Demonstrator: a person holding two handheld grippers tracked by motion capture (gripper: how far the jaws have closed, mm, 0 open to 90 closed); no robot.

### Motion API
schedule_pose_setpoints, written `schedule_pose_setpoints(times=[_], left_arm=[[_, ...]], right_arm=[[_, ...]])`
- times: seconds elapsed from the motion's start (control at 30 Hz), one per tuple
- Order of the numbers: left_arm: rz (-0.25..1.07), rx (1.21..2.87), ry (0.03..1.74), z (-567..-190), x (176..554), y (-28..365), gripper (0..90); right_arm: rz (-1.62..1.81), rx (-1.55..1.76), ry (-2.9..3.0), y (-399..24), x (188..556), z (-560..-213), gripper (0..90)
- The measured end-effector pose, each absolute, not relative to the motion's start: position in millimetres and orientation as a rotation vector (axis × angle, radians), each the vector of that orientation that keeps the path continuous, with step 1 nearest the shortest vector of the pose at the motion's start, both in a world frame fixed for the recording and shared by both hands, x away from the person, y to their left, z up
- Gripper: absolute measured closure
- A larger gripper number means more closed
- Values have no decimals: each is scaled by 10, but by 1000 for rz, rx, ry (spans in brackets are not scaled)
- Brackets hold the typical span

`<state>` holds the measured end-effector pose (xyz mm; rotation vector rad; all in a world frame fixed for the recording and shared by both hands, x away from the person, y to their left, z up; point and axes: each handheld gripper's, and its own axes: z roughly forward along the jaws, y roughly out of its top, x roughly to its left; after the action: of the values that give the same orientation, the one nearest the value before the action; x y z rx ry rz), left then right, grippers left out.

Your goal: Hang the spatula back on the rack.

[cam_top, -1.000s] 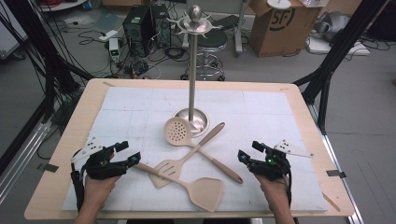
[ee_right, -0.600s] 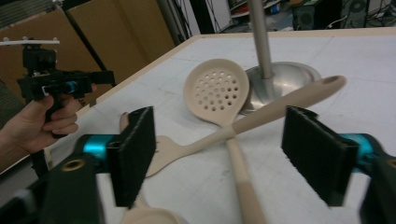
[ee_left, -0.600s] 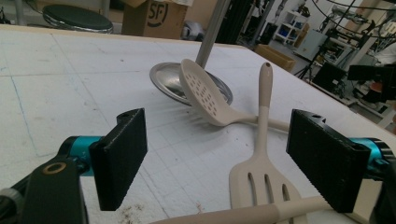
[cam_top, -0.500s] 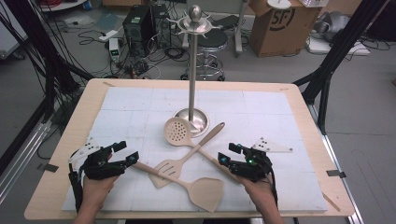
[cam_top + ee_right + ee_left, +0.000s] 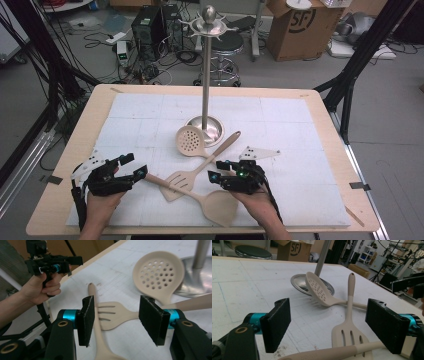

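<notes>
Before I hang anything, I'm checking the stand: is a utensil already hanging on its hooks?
No: in the high view the stand's hooks are bare, and the three utensils lie on the table.

place: lab | signs: floor cables (image 5: pixel 165 55); electronics box (image 5: pixel 147 25); rig frame (image 5: pixel 357 55)

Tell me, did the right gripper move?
Yes. The right gripper slid left across the table, from near the right edge toward the solid spatula, its fingers closing with nothing gripped yet.
</notes>
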<state>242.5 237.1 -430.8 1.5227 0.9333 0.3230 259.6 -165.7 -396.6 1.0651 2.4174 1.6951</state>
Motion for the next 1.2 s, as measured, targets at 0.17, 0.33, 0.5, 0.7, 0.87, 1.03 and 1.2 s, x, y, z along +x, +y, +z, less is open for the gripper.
schedule_pose_setpoints(times=[0.17, 0.33, 0.5, 0.7, 0.87, 1.03, 1.2], left_arm=[[320, 1527, 935, -4320, 2435, 2380, 211], [320, 1525, 932, -4316, 2437, 2376, 213], [314, 1525, 934, -4321, 2440, 2369, 213], [314, 1535, 942, -4329, 2445, 2366, 217], [315, 1534, 942, -4331, 2444, 2364, 220], [319, 1527, 946, -4331, 2447, 2375, 224], [318, 1522, 948, -4329, 2447, 2386, 225]], right_arm=[[1670, 1080, 2501, -1489, 2633, -4055, 502], [1653, 1090, 2556, -1397, 2654, -4094, 521], [1570, 1111, 2638, -1299, 2701, -4141, 540], [1517, 1111, 2720, -1220, 2725, -4193, 560], [1433, 1162, 2799, -1144, 2737, -4247, 561], [1359, 1231, 2876, -1090, 2776, -4319, 553], [1328, 1257, 2947, -1025, 2815, -4369, 557]])
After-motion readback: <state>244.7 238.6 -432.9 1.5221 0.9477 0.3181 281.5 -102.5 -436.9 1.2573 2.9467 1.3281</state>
